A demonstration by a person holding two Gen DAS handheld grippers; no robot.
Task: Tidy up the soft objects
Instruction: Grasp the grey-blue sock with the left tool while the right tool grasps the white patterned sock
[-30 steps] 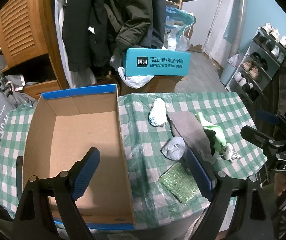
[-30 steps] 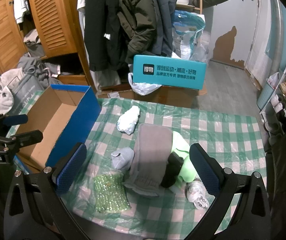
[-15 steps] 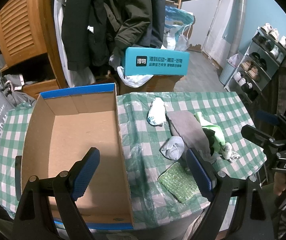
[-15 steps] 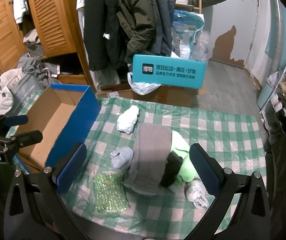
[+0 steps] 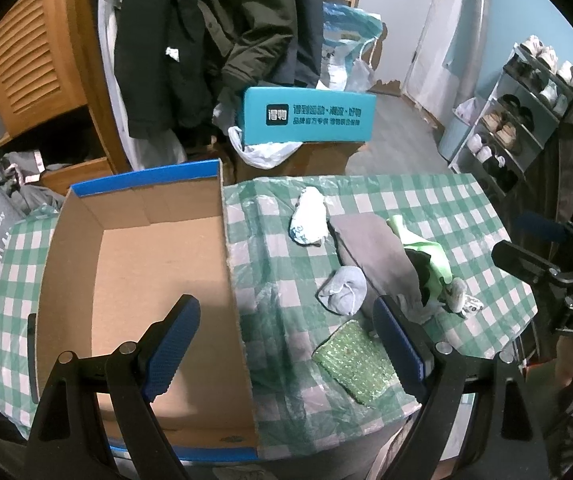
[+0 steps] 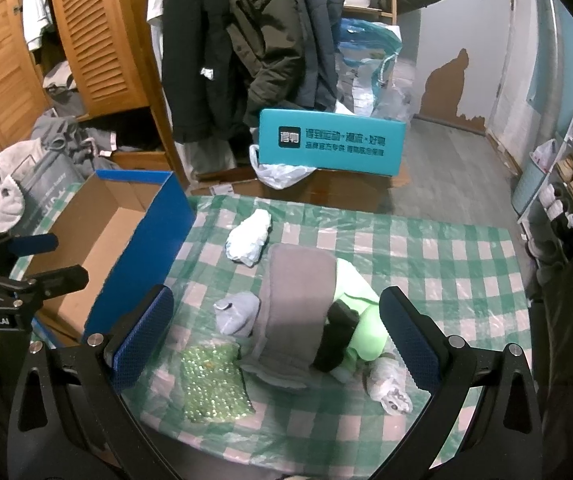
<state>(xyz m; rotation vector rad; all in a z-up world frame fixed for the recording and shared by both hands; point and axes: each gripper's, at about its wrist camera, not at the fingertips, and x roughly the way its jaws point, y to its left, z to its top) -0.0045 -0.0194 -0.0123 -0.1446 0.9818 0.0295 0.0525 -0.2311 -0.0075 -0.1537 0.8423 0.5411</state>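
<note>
tablecloth (image 6: 438,248), green-and-white check under clear plastic, covering the table; all items below sit on it.

cardboard box (image 5: 142,248), blue outside, open top, nothing inside; on the left part of the cloth. my left gripper (image 5: 286,332) hangs above its right wall, fingers spread wide and released, one blue pad (image 5: 172,338) over the box floor, the other over the cloth near the soft pile.

my right gripper (image 6: 276,334) hangs over the pile, fingers also spread and released, gripping nothing; the pile lies between the two pads.

soft objects, all outside the box, right of its wall:
- white sock bundle (image 6: 248,234), far side, apart from the box, close to the grey cloth.
- grey folded cloth (image 6: 296,300), centre, overlapping the light green garment (image 6: 360,304).
- black piece (image 6: 336,332), lying on top where grey and green meet.
- grey sock ball (image 6: 236,312), touching the grey cloth's left edge.
- green bubble-wrap pad (image 6: 212,382), flat, near edge, just beside the grey cloth's corner.
- small white patterned sock (image 6: 386,384), near edge, right of the pile.

beyond the table: teal box (image 6: 330,142) with white print, hanging dark coats (image 6: 254,40), wooden louvred wardrobe (image 6: 98,36), shoe rack (image 5: 514,120) at right.
</note>
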